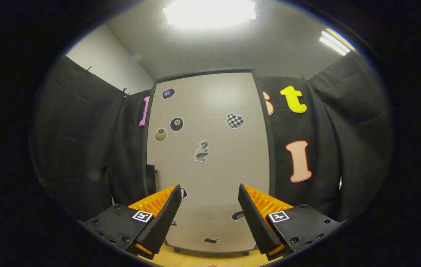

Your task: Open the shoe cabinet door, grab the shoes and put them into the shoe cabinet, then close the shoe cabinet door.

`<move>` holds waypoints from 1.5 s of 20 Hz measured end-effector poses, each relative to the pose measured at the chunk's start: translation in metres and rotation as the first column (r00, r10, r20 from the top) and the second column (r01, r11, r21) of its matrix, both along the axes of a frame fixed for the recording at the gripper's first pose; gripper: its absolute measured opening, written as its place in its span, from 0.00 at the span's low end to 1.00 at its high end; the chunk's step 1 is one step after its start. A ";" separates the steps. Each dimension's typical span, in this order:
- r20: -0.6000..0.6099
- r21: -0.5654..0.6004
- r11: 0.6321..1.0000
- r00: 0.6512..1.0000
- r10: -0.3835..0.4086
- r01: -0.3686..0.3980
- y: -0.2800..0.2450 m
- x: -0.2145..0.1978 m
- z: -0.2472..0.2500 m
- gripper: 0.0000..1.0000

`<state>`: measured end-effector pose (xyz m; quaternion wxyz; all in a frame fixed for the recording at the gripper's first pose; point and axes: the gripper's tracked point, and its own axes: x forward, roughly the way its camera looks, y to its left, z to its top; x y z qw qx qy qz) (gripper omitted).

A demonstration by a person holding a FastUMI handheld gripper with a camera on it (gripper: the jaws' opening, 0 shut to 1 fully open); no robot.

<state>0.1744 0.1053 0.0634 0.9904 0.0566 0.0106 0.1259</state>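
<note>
The shoe cabinet [210,111] stands straight ahead, a tall pale door in a dark frame with several stickers on it. Its door is flush and closed. A dark handle [151,178] sits on the door's left edge, just above and left of my left finger. My gripper [209,191] is open, its two fingers spread wide with nothing between them, a short way in front of the lower door.
Black cloth walls flank the cabinet on both sides. A strip of wooden floor [203,257] lies below the cabinet's foot, between the fingers. A bright ceiling light [210,13] hangs overhead.
</note>
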 end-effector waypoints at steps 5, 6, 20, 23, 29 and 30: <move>0.015 -0.009 0.996 0.996 0.084 -0.084 0.063 0.025 0.002 0.97; 0.020 -0.010 0.995 0.995 0.096 -0.096 0.075 0.029 0.002 0.97; -0.081 -0.012 0.988 0.985 0.151 -0.152 0.186 0.095 -0.042 0.91; -0.119 0.008 0.993 0.986 0.120 -0.120 0.189 0.106 -0.053 0.80; -0.115 -0.002 0.997 0.990 0.078 -0.079 0.190 0.109 -0.051 0.37; -0.114 -0.010 0.996 0.990 0.083 -0.085 0.191 0.110 -0.052 0.33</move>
